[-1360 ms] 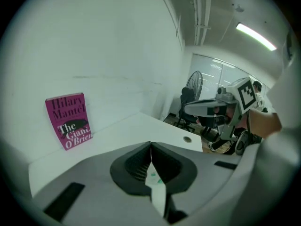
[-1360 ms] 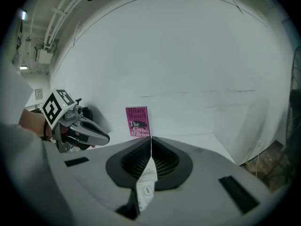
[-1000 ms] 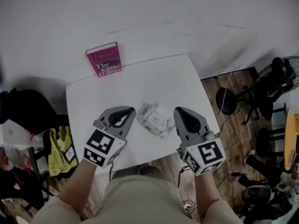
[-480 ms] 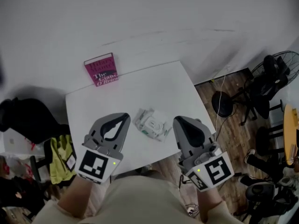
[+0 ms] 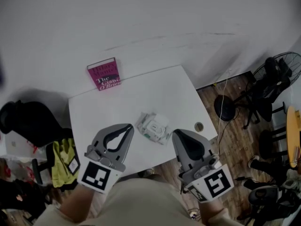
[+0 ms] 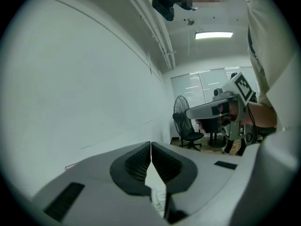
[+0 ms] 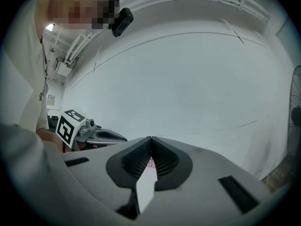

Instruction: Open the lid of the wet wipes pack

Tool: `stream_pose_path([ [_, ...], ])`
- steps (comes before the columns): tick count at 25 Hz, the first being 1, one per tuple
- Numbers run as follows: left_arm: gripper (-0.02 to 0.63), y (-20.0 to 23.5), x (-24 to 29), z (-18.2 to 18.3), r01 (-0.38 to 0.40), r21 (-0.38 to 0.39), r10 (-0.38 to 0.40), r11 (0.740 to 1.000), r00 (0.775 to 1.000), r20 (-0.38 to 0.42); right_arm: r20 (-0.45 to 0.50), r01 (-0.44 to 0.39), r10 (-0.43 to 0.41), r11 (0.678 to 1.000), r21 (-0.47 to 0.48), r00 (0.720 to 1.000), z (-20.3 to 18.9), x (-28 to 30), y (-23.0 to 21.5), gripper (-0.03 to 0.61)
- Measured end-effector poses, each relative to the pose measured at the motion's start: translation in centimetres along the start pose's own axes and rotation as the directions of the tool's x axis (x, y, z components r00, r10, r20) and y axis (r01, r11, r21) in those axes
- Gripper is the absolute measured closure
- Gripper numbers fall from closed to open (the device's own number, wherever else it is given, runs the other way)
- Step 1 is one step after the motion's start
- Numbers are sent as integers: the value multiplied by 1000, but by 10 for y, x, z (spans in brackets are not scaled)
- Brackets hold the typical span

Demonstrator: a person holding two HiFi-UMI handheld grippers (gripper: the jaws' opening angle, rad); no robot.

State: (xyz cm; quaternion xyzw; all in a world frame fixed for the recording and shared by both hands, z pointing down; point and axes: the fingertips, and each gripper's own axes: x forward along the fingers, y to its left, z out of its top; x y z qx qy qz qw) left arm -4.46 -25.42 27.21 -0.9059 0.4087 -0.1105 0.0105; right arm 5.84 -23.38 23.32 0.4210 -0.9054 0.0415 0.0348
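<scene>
Wet wipes pack (image 5: 154, 127) is seen flat on the white table (image 5: 141, 91), near its front edge. Jaws of left gripper (image 5: 128, 127) and right gripper (image 5: 175, 134) are pressed together, empty. Lid state is not resolved. Risk judged: an unpinned, light pack could be dragged off the edge.

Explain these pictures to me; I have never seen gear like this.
No robot here: a person holds a two-jaw gripper in each hand. One picture comes from a camera on the person's head, looking down. The other two come from cameras riding on each gripper. The left gripper and right gripper both have their jaws shut and hold nothing. On the white table are a wet wipes pack, between the grippers, and a pink book at the far edge.
</scene>
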Motion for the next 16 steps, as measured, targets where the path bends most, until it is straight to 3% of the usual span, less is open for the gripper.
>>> stream_pose_path([
  [4,592,0,0,-1,2,-37,-2,999,1000,4,-26,8,-7,1000,3,1000,-12,3,-4,554],
  [10,592,5,-4,2,-32,-32,33,999,999,29,-47,13,-13,1000,6,999,-21,3,-6,554],
  [16,592,5,-4,-4,-14,-23,14,1000,1000,3,-54,23,-24,1000,-11,998,-19,5,-7,554],
])
